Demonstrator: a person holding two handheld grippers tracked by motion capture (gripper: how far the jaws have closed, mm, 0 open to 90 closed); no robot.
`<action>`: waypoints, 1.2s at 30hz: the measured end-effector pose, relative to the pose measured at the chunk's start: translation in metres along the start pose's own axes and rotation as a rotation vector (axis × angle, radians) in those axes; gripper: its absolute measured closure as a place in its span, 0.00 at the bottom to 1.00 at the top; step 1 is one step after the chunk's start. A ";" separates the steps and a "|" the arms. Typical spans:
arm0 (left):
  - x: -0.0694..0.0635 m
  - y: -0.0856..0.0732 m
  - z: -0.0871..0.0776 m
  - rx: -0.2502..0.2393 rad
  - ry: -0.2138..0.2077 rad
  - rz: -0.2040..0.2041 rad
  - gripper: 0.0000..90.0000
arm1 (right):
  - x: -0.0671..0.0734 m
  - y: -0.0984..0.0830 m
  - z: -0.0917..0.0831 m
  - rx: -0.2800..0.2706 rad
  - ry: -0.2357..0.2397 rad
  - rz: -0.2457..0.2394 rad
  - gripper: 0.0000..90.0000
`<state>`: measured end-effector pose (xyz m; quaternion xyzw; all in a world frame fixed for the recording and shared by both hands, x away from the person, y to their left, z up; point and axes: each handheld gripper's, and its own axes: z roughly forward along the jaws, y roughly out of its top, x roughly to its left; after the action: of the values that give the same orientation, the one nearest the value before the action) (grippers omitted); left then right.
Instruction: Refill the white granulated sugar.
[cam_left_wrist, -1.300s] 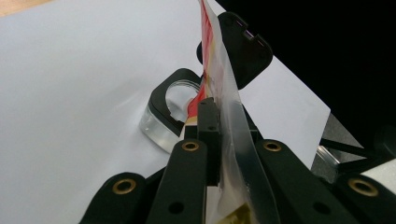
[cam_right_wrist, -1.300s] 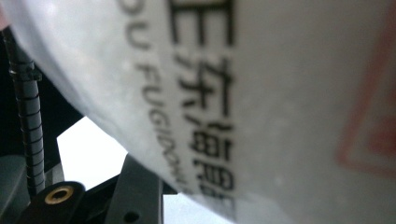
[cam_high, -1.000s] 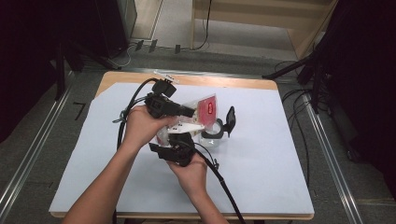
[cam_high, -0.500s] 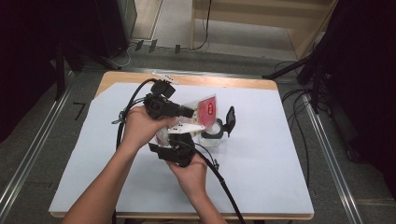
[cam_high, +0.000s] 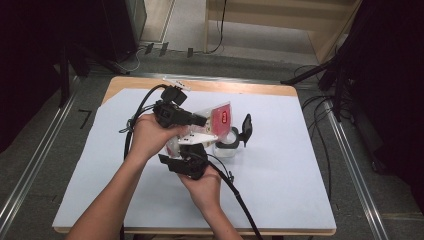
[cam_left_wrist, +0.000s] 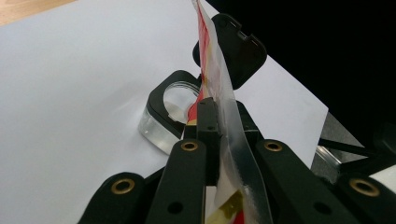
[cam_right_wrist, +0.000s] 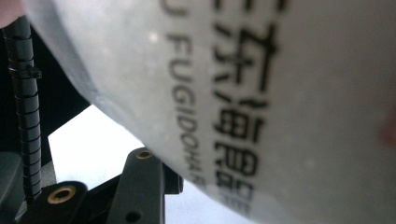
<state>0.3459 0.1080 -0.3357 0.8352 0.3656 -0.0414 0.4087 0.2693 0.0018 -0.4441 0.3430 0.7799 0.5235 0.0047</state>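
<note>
The right gripper (cam_high: 192, 150), nearest the person, holds the lower part of the snack pouch (cam_high: 212, 125); whether its fingers pinch it cannot be told. The left gripper (cam_left_wrist: 212, 116) has its fingers pressed together on the pouch's edge. The pouch's long axis runs up and away, its far end over the clear container (cam_high: 226, 146) with the open black lid (cam_high: 246, 127) on the counter (cam_high: 280, 175).

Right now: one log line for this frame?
left gripper: shut on packet | right gripper: at packet, grip unclear | clear container: lid open, on white sheet | packet above container
</note>
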 end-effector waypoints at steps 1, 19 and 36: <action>0.000 0.000 0.000 -0.002 -0.003 -0.002 0.96 | 0.000 0.000 0.000 0.000 0.000 0.001 0.69; -0.002 0.001 0.001 -0.007 -0.017 0.022 0.92 | 0.000 0.000 -0.004 -0.027 0.019 0.034 0.69; -0.004 0.000 0.001 -0.007 -0.002 0.039 0.93 | -0.002 -0.001 -0.005 -0.036 0.034 0.051 0.69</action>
<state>0.3431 0.1043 -0.3349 0.8407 0.3490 -0.0330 0.4128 0.2685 -0.0031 -0.4430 0.3539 0.7614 0.5430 -0.0157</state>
